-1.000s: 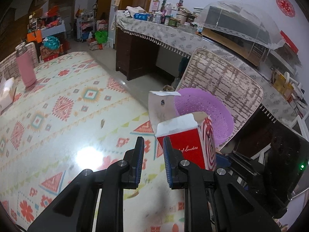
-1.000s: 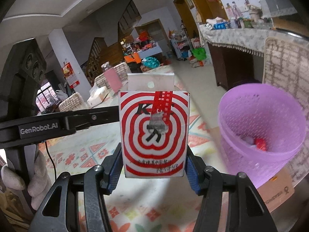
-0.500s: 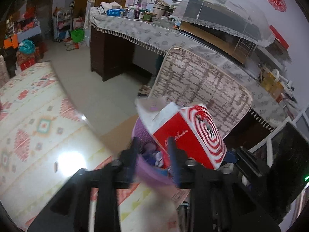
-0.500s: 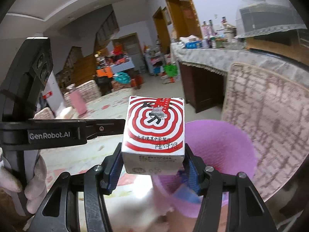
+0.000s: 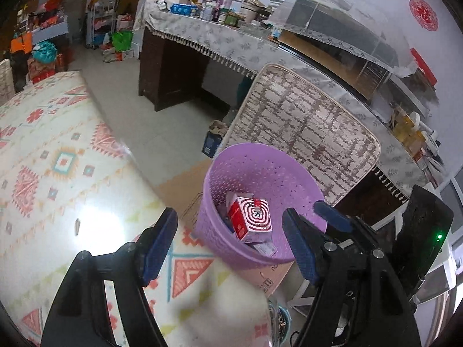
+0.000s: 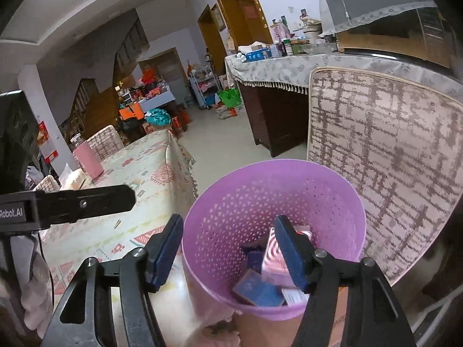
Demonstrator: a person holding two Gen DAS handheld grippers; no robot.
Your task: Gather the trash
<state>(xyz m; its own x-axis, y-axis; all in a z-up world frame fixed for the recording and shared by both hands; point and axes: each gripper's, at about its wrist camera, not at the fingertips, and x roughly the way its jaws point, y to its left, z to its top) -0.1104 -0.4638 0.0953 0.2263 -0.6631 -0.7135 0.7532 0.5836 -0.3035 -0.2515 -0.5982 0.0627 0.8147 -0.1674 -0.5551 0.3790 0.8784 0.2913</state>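
Box (image 5: 251,220) in basket (image 5: 231,243), beside table (image 5: 58,173), before chair (image 5: 303,127).

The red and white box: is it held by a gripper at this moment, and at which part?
Nothing is held. The red and white box lies inside the purple basket; the left gripper and right gripper have just been opening, empty.

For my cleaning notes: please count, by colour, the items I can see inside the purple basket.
Red and white spiral box: 1
Blue items: 2
Other pieces underneath: too hidden to count
Total clearly seen in the purple basket: 3
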